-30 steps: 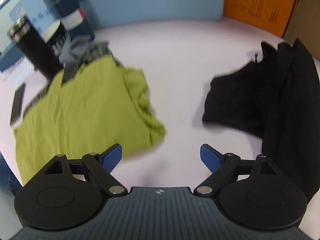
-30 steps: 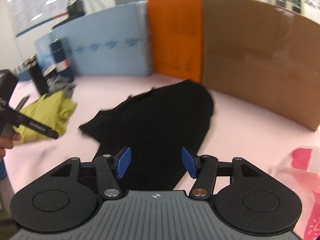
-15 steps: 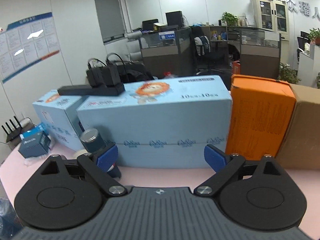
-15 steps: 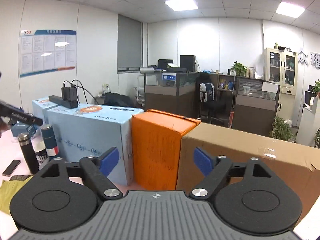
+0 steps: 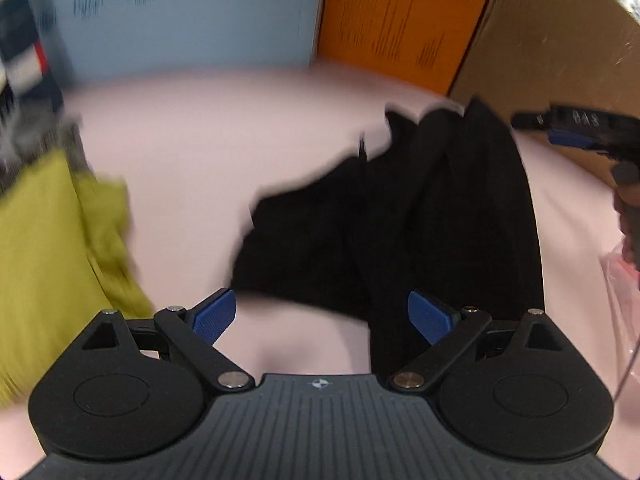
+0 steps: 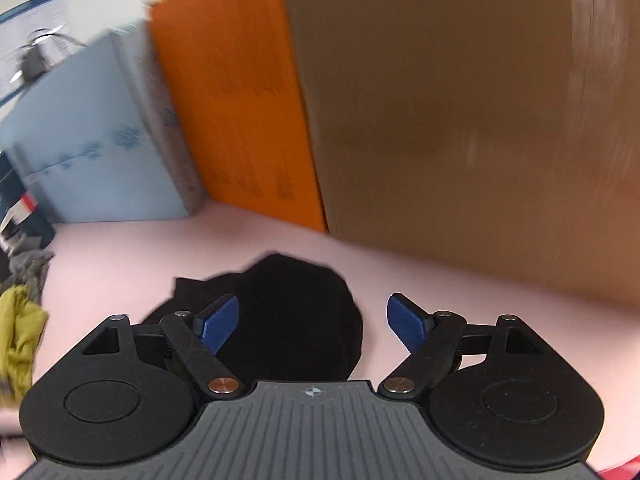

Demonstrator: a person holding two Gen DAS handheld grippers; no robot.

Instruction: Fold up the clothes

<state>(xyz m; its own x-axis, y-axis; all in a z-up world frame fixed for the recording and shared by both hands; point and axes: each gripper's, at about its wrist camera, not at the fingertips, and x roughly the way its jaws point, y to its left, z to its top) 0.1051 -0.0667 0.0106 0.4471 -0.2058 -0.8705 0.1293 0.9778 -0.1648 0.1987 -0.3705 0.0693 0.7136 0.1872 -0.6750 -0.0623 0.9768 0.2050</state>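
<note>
A rumpled, soft black garment (image 5: 400, 220) lies on the smooth pink table (image 5: 208, 128), just ahead of the left gripper (image 5: 322, 316) and the right gripper (image 6: 313, 322). Both stand wide open, ribbed blue pads (image 5: 212, 316) empty. Motion blur smears the yellow-green cloth (image 5: 44, 248) at left; its edge is cut off.

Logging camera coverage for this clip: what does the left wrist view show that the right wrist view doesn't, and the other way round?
Only the left wrist view shows the right gripper from outside, near the brown box, the black garment spread with its folds, and a pink plastic bag at the right edge. Only the right wrist view shows a wall poster above the blue box. Both show the black garment, the yellow-green garment, the pink table, the orange box and brown box, with each gripper's own fingers open and empty.
</note>
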